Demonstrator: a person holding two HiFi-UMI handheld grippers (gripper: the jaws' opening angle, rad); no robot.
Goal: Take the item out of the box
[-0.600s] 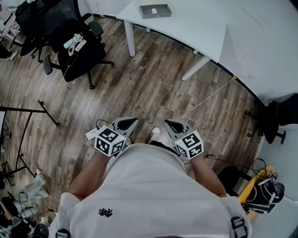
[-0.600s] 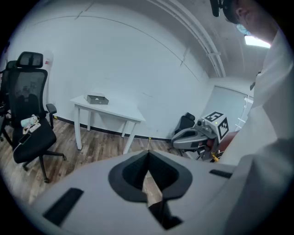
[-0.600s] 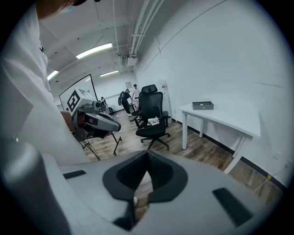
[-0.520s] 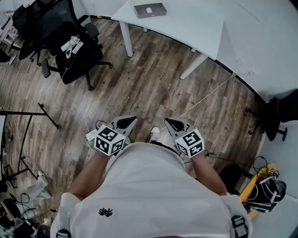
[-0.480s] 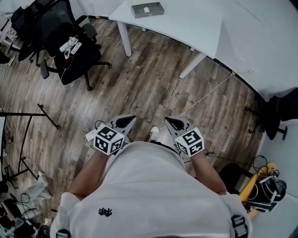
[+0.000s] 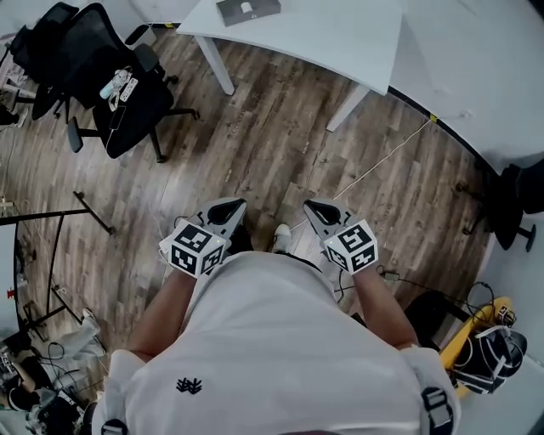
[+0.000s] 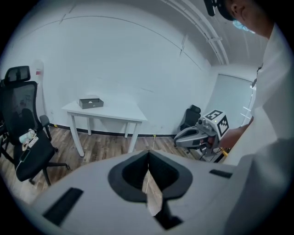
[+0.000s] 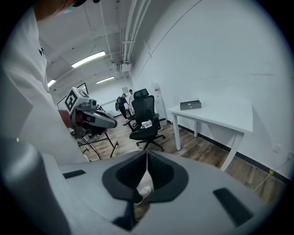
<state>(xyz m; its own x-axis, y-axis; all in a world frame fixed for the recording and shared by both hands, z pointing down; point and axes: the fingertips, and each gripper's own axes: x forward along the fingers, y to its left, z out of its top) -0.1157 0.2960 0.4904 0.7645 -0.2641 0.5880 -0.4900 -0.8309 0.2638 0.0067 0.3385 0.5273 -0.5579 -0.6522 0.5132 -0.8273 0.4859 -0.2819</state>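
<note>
A shallow grey box [image 6: 246, 9] sits on the white table [image 6: 323, 34] at the top of the head view, with a small white item [image 6: 247, 7] inside it. The box [image 7: 91, 103] is far ahead in the left gripper view, and the box [image 8: 190, 105] shows just as far off in the right gripper view. My left gripper [image 6: 233, 206] and right gripper [image 6: 312, 207] are held close to the person's waist over the wooden floor, far from the table. Both pairs of jaws are shut with nothing between them.
A black office chair [image 6: 119, 81] with small objects on its seat stands left of the table. A white cable [image 6: 374, 170] runs across the floor. A black stand [image 6: 59, 221] and clutter lie at the left, bags [image 6: 484, 348] at the lower right. A white shoe [image 6: 281, 238] shows between the grippers.
The table and box have slid toward the top edge of the head view and leftward. Both grippers stay shut in front of the body, almost unmoved.
</note>
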